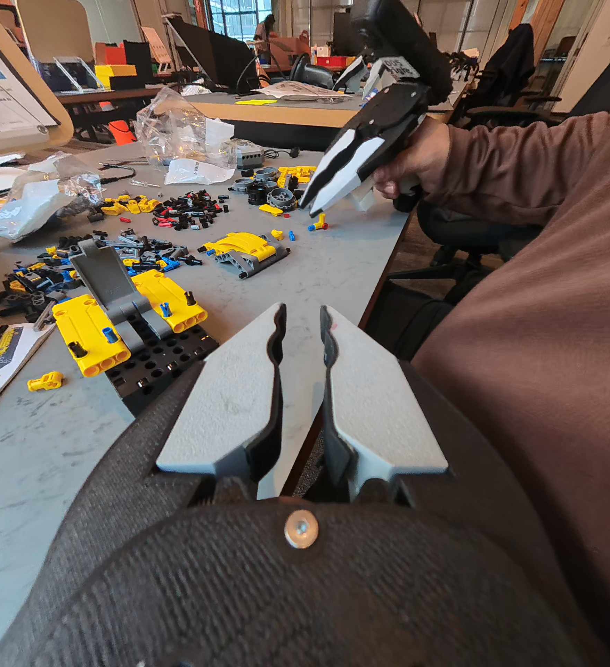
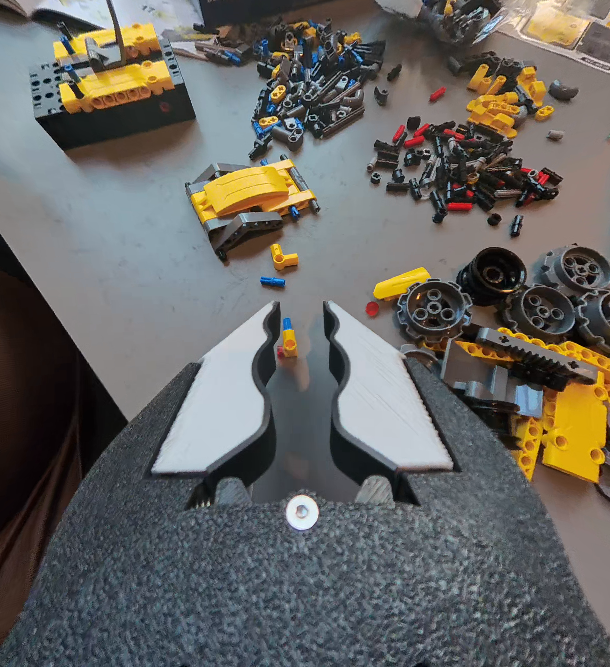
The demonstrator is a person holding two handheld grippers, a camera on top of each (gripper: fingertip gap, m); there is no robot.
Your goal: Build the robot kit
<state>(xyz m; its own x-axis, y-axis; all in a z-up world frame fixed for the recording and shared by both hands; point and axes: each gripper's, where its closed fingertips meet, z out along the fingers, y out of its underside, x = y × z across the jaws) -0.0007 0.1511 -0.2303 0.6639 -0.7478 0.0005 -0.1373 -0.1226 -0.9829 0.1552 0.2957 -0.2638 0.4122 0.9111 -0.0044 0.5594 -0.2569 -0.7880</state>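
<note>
Right wrist view looks down on the right tool [image 2: 301, 310], whose two fingers stand apart with nothing clamped between them. Seen through the gap, a small yellow connector [image 2: 289, 342] with a blue pin at one end and a red bit at its side lies on the grey tabletop [image 2: 115, 223]; whether the fingers touch it cannot be told. Just beyond lie a loose blue pin [image 2: 272, 281] and a yellow elbow piece [image 2: 284, 257], and farther on a yellow and grey sub-assembly [image 2: 249, 196]. Grey and black wheel hubs [image 2: 433, 311] sit to the right, beside yellow beams and a grey toothed rack [image 2: 534, 352]. Heaps of small black, red, blue and yellow parts [image 2: 466, 169] fill the far side.

Left wrist view shows the left tool [image 1: 302, 310] parted a little and empty, poised above the tabletop's near edge, well apart from the parts. To its left stands a black perforated base [image 1: 159, 357] carrying two yellow blocks and a grey upright piece. Farther off, the right tool [image 1: 310, 211] points down just above the yellow connector [image 1: 318, 223], gripped by a hand [image 1: 411, 162] in a brown sleeve.
</note>
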